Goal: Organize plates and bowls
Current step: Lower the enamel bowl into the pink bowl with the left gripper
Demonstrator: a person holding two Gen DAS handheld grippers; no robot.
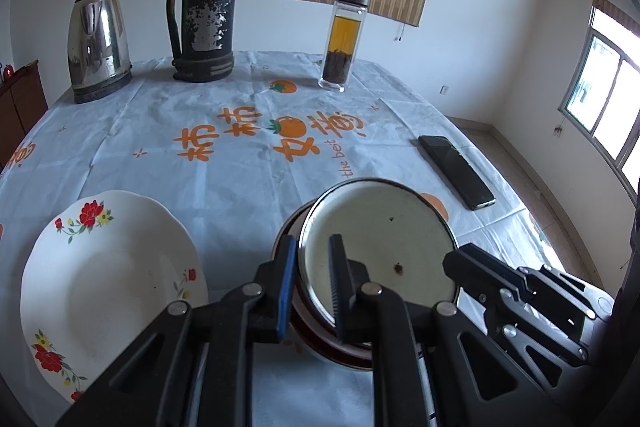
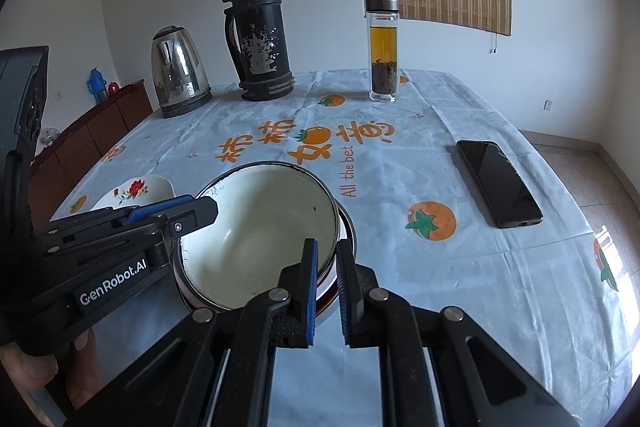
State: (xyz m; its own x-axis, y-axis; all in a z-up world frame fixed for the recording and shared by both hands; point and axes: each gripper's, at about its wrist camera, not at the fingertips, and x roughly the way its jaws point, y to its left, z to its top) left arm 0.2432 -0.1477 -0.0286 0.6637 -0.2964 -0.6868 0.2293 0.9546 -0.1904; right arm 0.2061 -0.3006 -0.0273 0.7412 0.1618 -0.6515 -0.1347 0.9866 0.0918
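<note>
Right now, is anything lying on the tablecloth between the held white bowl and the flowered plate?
Nothing visible does. The white enamel bowl, gripped at its rim by the left gripper and right gripper, sits tilted on a red-rimmed dish; only bare tablecloth separates it from the flowered white plate.

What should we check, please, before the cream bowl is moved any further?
1. Left gripper shut on the cream bowl rim: ok.
2. Right gripper shut on the opposite rim: ok.
3. Bowl level: not ok, tilted over the red-rimmed bowl beneath.
4. Bowl seated in the lower one: not ok.
5. Floral plate apart from the bowls: ok.
6. Phone away from the bowls: ok.
</note>
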